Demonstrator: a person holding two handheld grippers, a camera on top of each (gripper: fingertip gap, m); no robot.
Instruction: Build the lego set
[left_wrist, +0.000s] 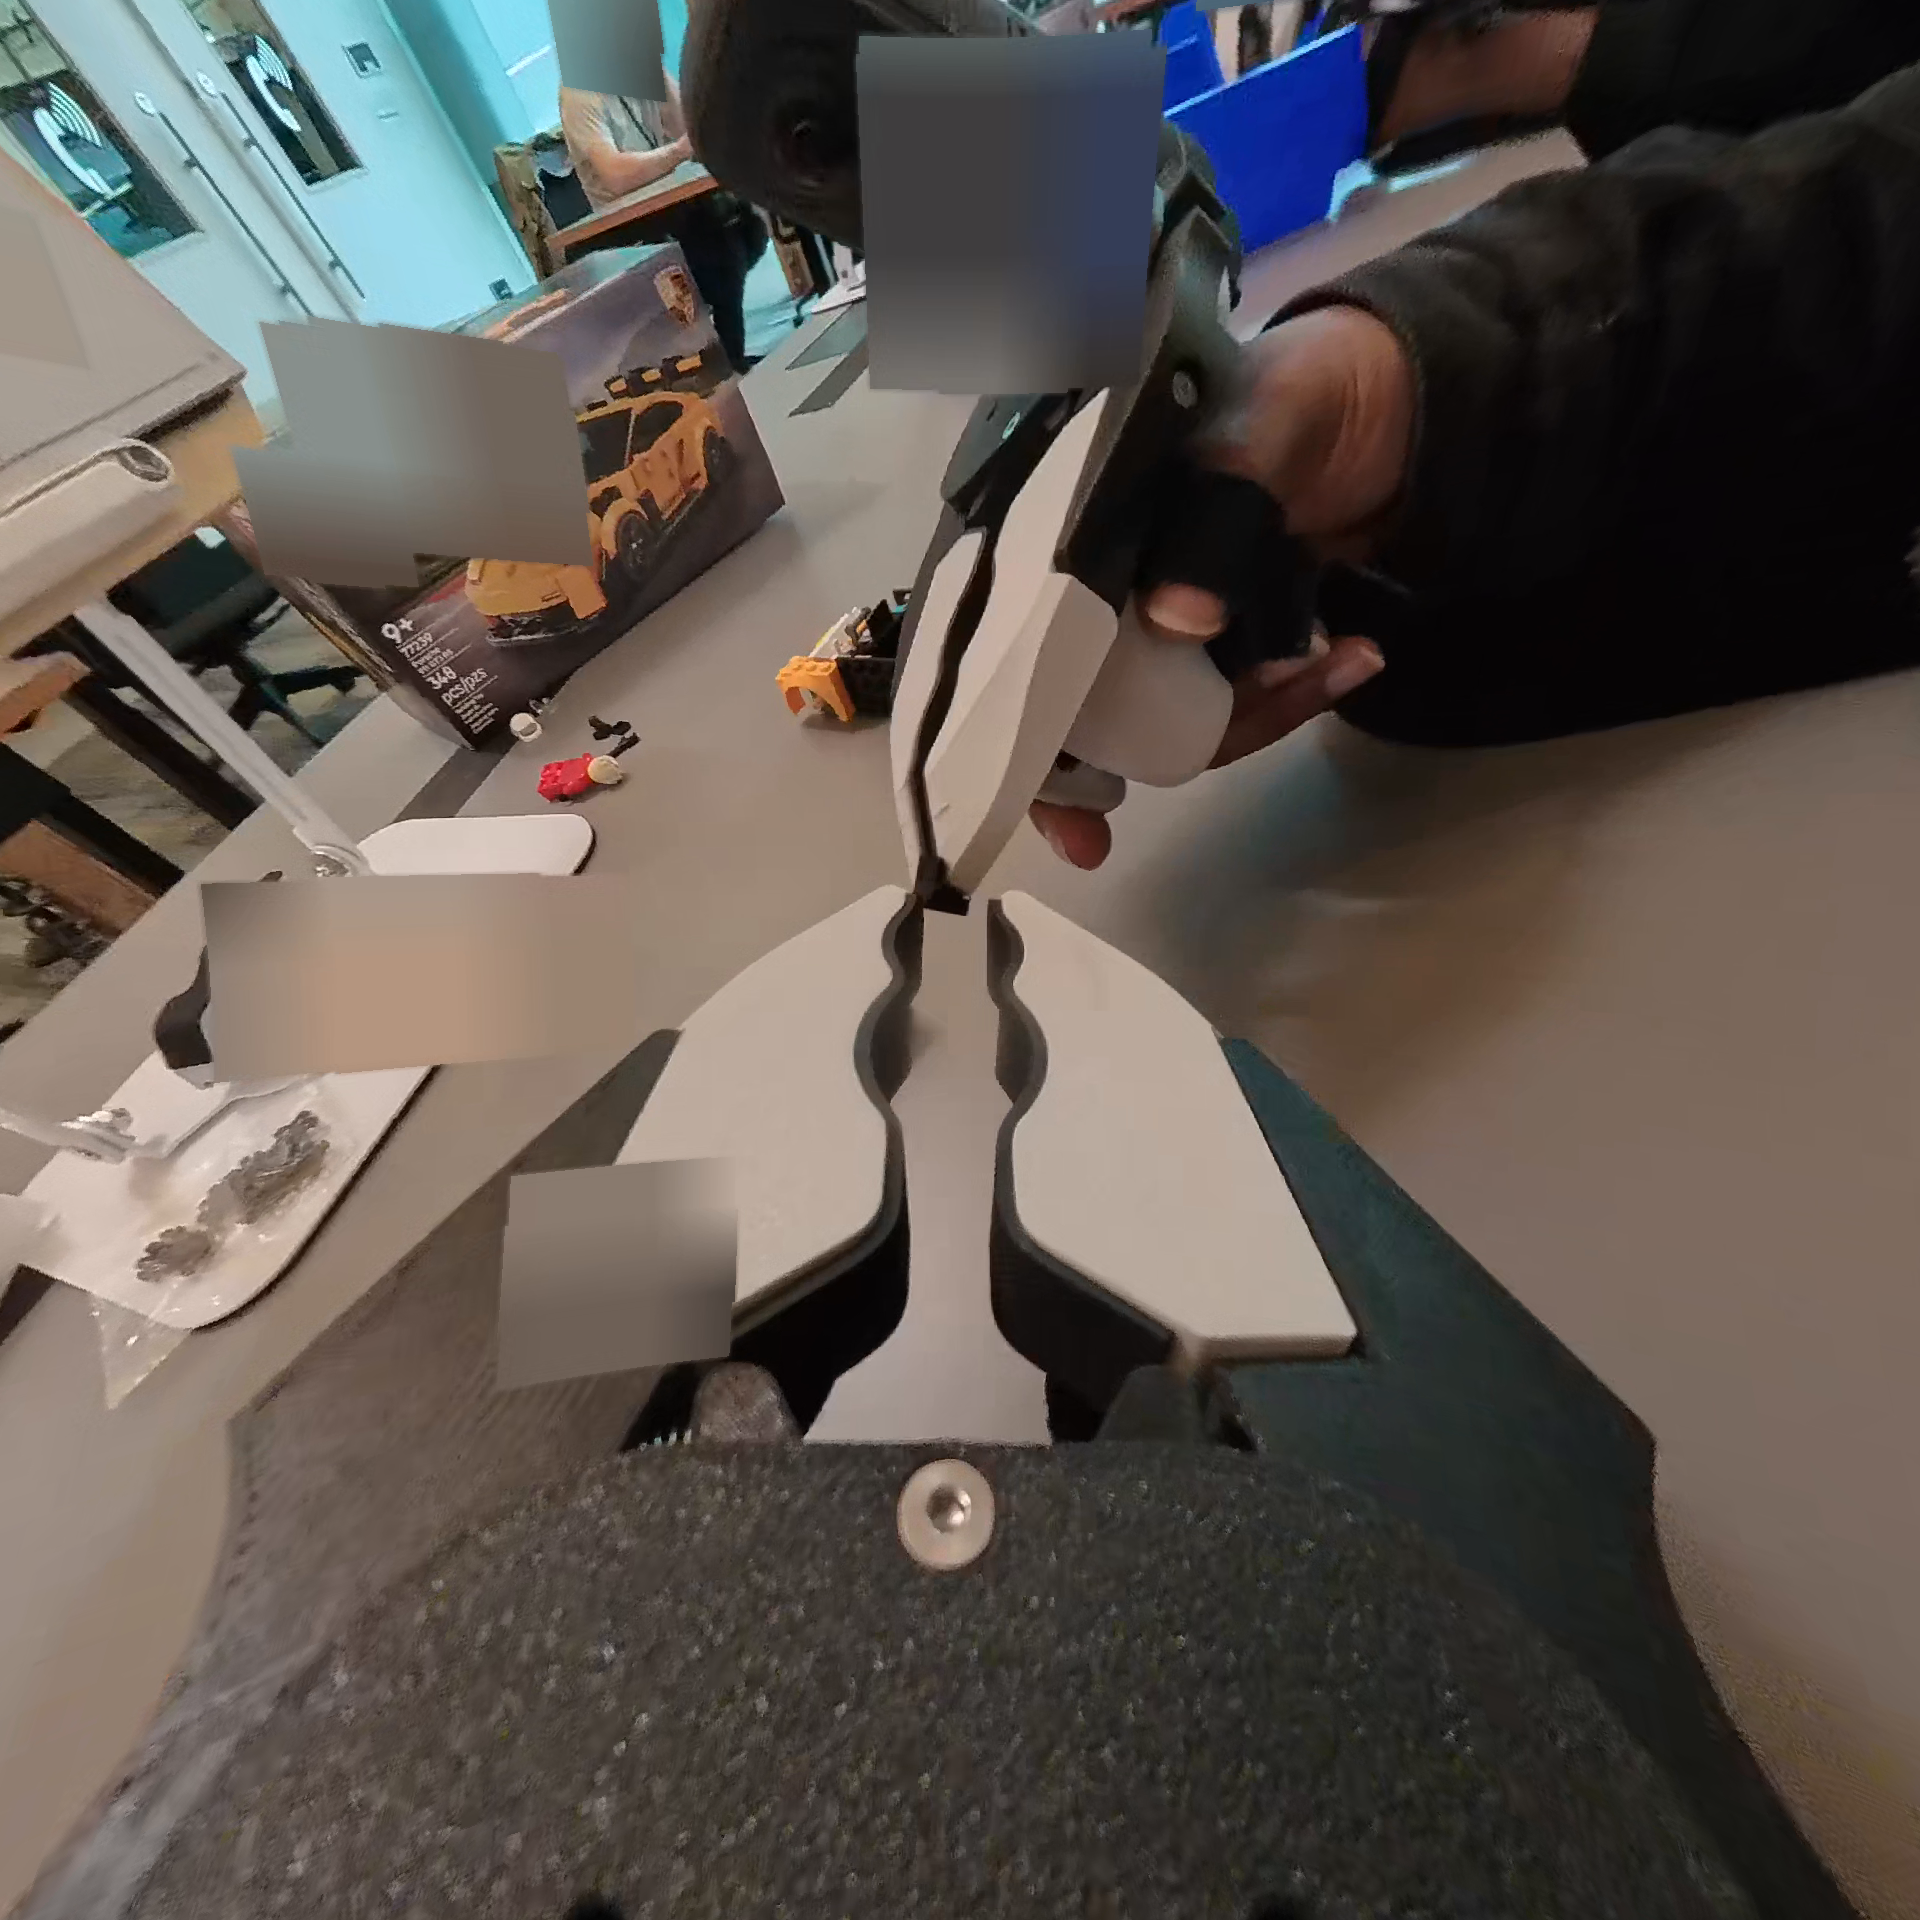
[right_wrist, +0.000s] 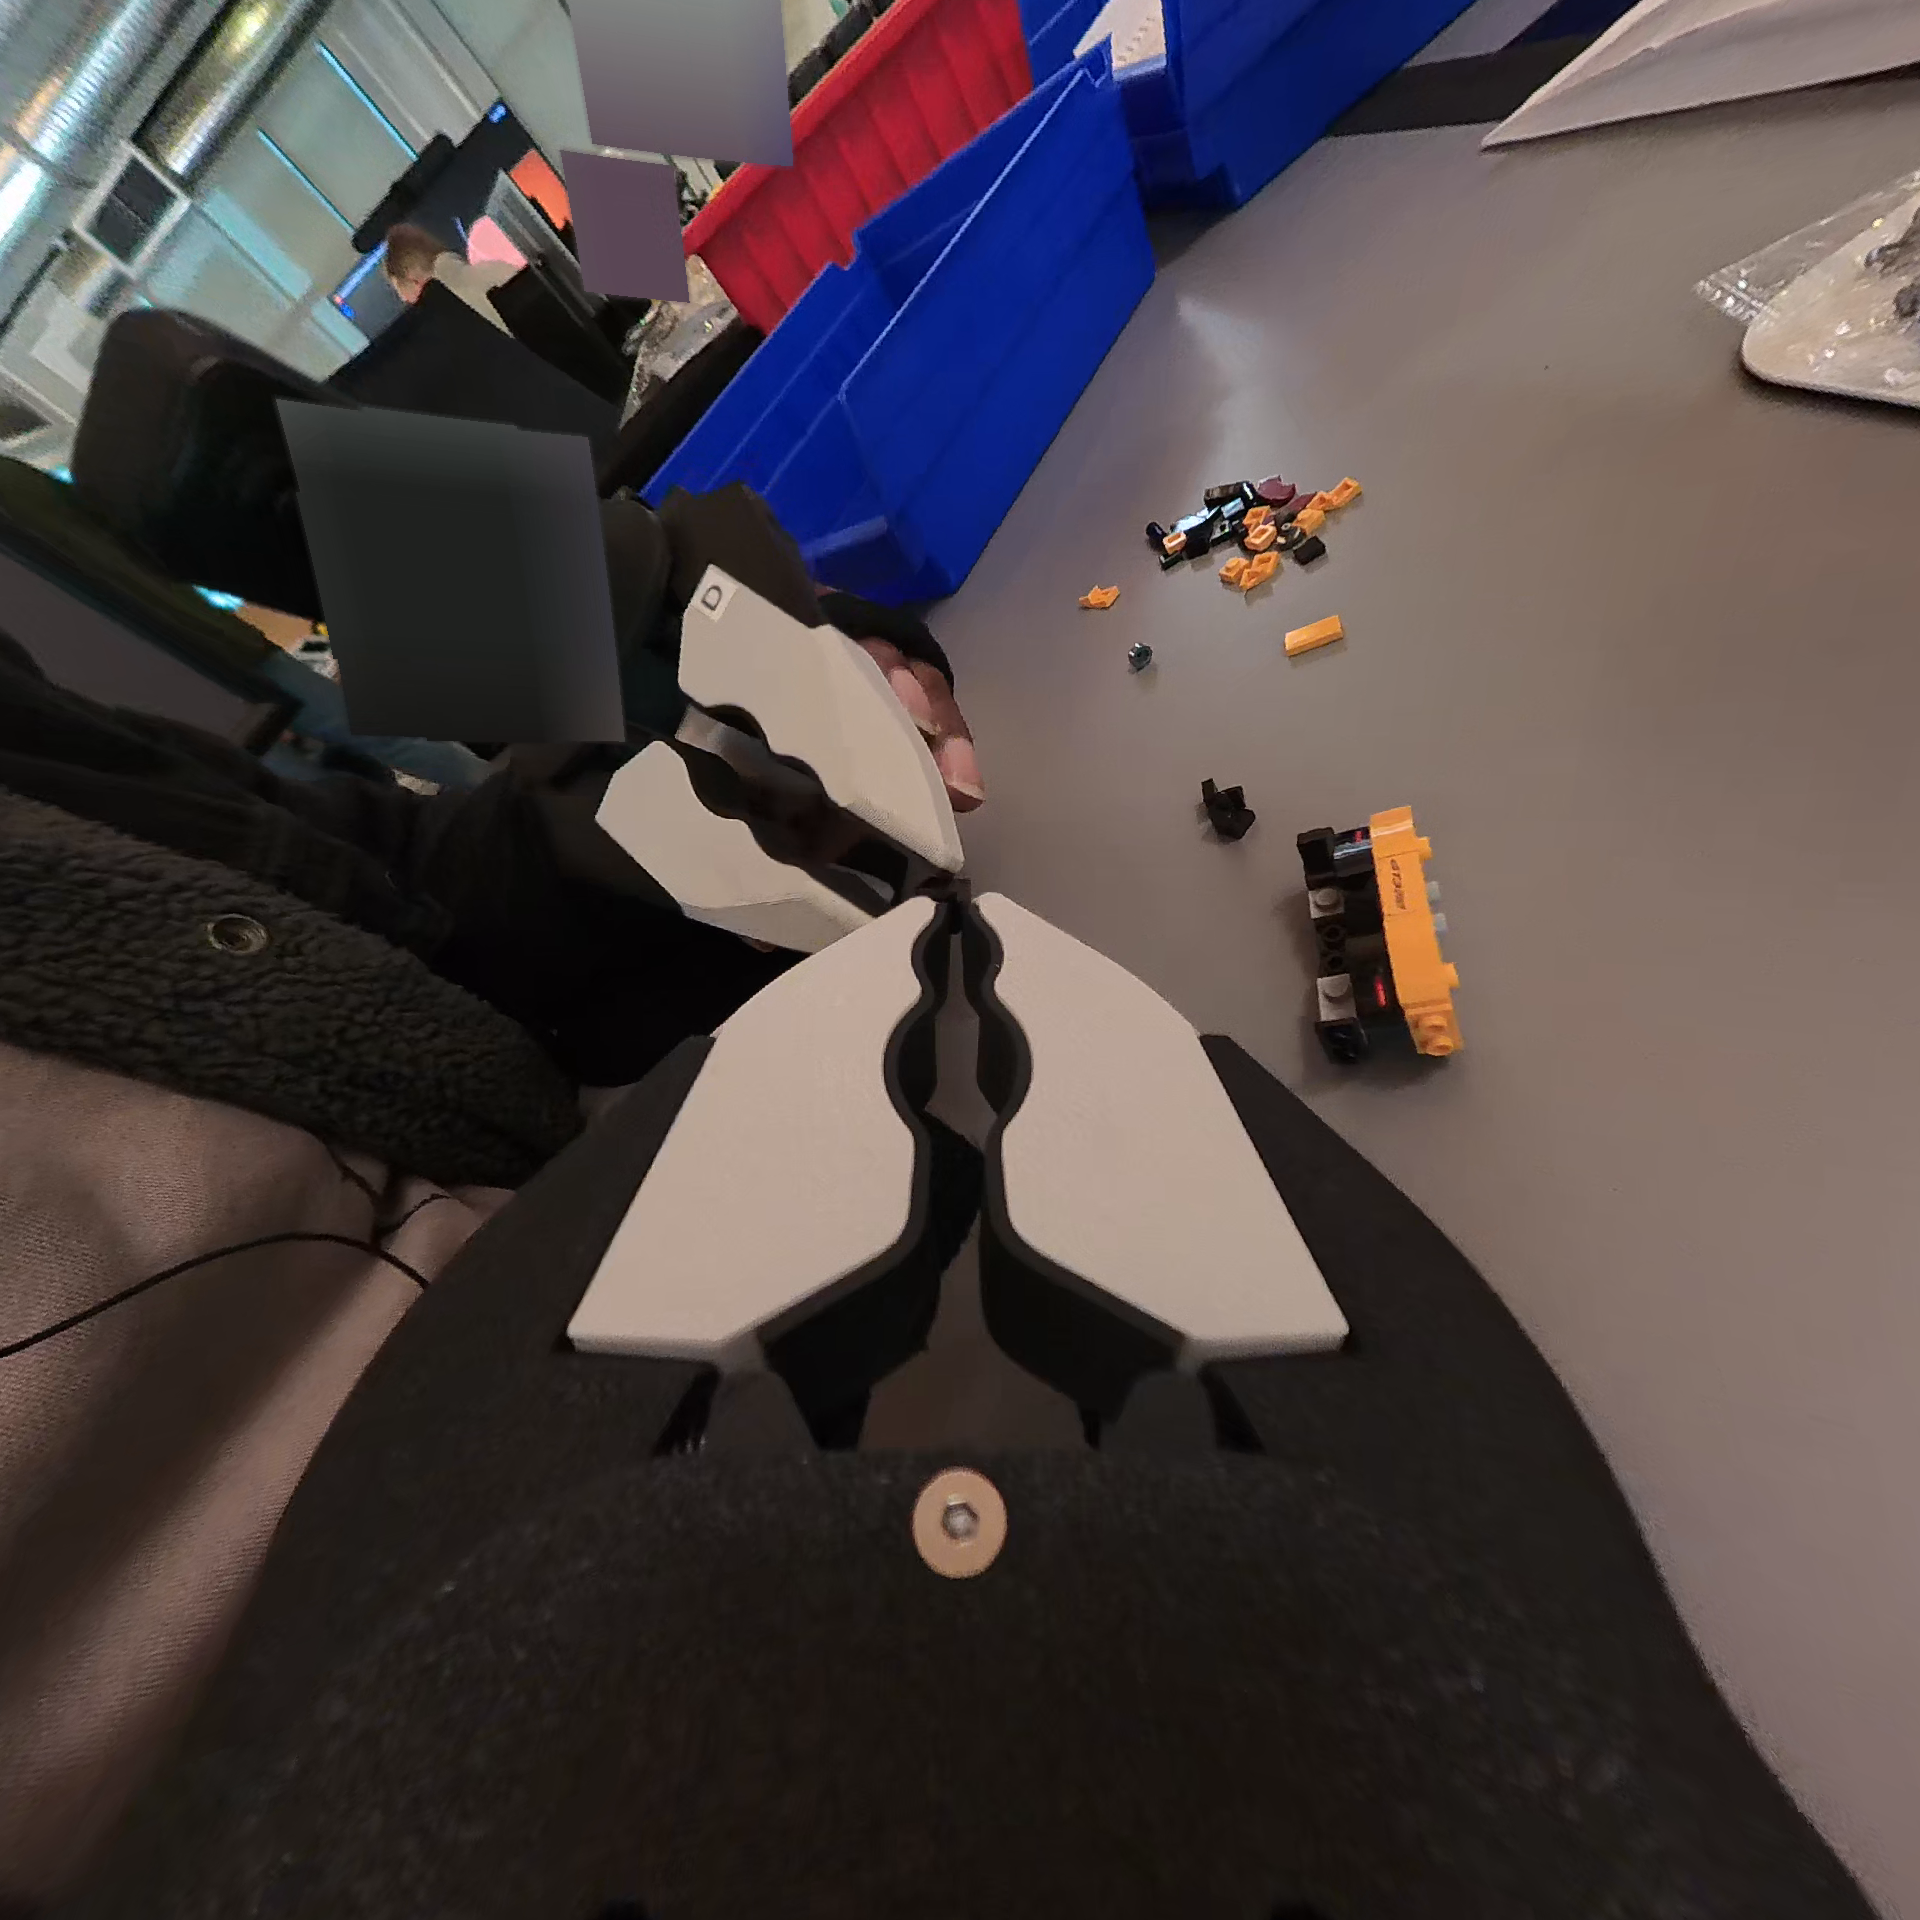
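Observation:
My right gripper (right_wrist: 961, 909) is shut on a small black Lego piece (left_wrist: 947, 900), held just above the grey table (left_wrist: 1455, 1039). In the left wrist view it comes down from above (left_wrist: 938, 878), with a person's hand behind it. My left gripper (left_wrist: 948, 920) is open, and its tips stand on either side of that black piece without closing on it. In the right wrist view it reaches in from the left (right_wrist: 925, 883). A partly built orange and black Lego assembly (right_wrist: 1382, 935) lies on the table to the right, and shows farther off in the left wrist view (left_wrist: 831, 681).
A Lego box (left_wrist: 623, 499) with a yellow car stands at the back left. A red minifigure part (left_wrist: 577, 774), a bag of dark parts (left_wrist: 239, 1195) on a white mat, a pile of small pieces (right_wrist: 1257, 530), an orange tile (right_wrist: 1314, 634) and blue bins (right_wrist: 987, 364) are around. The tips of both grippers are at nearly the same place.

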